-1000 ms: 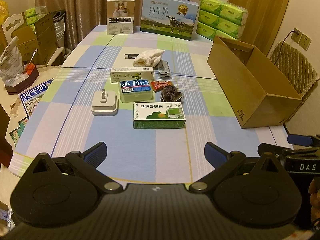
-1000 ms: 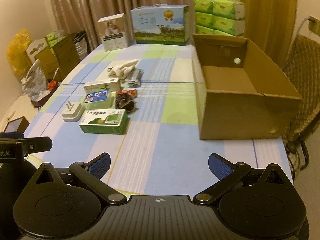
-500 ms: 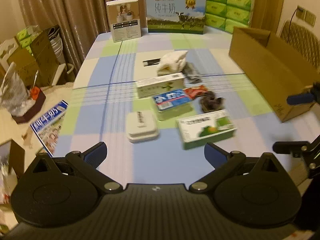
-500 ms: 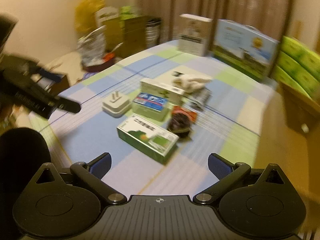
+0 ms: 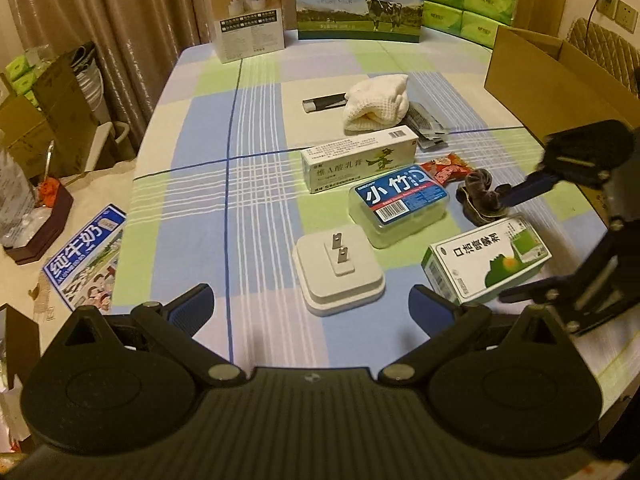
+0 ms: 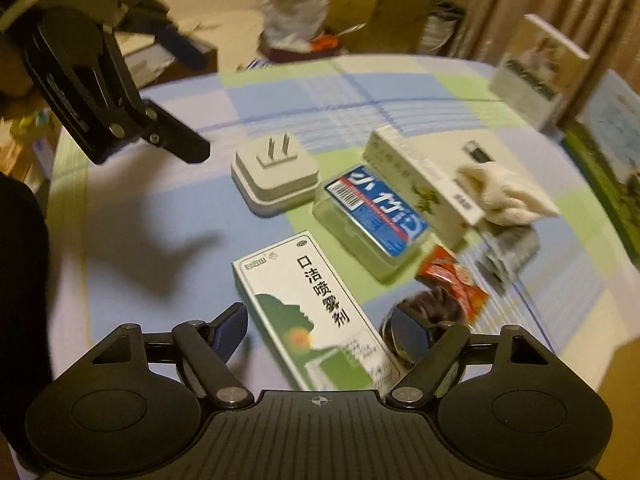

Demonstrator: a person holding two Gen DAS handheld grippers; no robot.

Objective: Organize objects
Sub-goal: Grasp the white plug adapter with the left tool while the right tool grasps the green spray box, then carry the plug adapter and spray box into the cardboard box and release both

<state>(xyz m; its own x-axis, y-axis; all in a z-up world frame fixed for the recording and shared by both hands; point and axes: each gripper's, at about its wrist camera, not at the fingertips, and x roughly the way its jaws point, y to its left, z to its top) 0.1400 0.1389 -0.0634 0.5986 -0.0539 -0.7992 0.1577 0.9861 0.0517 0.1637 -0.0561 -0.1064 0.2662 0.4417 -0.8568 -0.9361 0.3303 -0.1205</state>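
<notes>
Both claws gape wide, gripping nothing. The right gripper (image 6: 320, 332) straddles the near end of the green spray box (image 6: 308, 312), one of three cartons in the cluster, with the ointment box (image 5: 360, 158) and blue-labelled clear case (image 5: 400, 204). One white plug adapter (image 5: 338, 272) sits ahead of the left gripper (image 5: 312, 310). One cardboard box (image 5: 552, 80) stands far right.

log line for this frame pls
phase: approach | right tool: open, straddling spray box | left tool: open, near white plug | carton: on table | nothing gripped
</notes>
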